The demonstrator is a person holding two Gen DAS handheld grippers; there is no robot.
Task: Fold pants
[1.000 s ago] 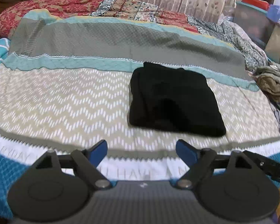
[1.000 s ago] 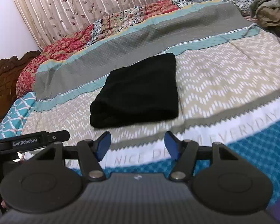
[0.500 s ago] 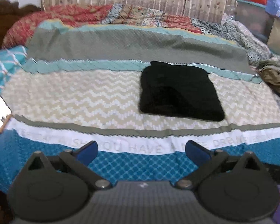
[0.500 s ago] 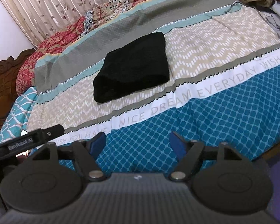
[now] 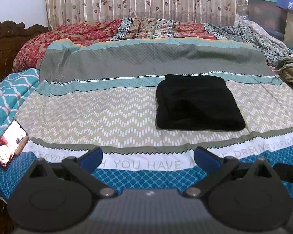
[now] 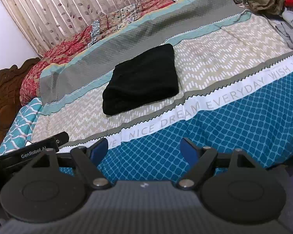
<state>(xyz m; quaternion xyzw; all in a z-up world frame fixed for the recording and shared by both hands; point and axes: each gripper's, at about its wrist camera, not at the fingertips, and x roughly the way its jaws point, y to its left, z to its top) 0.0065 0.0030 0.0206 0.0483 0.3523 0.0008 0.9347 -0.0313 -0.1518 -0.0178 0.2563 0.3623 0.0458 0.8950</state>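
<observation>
Pants (image 5: pixel 197 101) folded (both grippers apart)

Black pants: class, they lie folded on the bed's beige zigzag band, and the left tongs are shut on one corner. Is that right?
Not quite. The black pants do lie folded on the bed's beige zigzag band, but the left tongs are open and well clear of them, holding nothing. The left wrist view shows this.

Pants (image 5: pixel 197 105) lie on the bed (image 5: pixel 107 113), right of centre; a phone (image 5: pixel 8 143) sits at lower left; clothes (image 5: pixel 291 72) at far right.
</observation>
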